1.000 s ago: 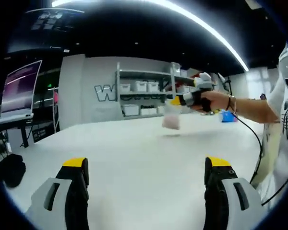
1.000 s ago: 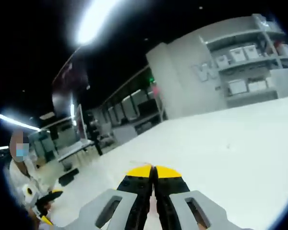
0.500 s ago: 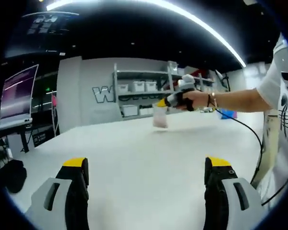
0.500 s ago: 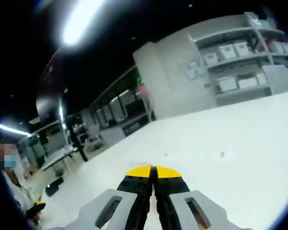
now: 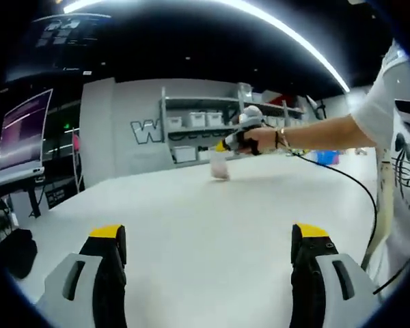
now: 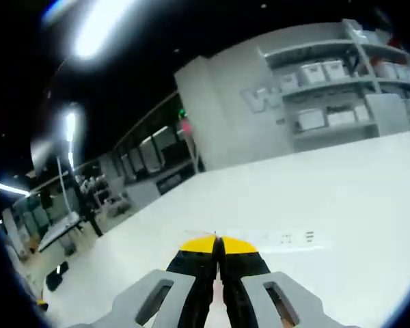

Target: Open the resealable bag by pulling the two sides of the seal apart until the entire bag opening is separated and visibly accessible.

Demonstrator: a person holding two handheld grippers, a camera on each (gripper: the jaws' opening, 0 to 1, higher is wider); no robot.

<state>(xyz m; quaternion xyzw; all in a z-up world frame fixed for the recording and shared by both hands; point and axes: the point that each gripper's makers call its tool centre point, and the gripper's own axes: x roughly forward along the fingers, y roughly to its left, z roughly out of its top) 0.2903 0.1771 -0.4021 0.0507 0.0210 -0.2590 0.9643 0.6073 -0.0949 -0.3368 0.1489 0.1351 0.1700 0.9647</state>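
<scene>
Clear plastic bag hangs from right gripper, jaws pinched on its top edge, over far side of white bench. Left gripper wide open, empty (well apart from bag). Seal not yet parted; next, left must close in and grip opposite lip.

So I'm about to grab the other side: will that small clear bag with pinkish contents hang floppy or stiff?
Probably floppy and light: the small clear bag with pinkish contents dangles from the right gripper, pinched at its top. Its film looks thin, so likely slippery.
</scene>
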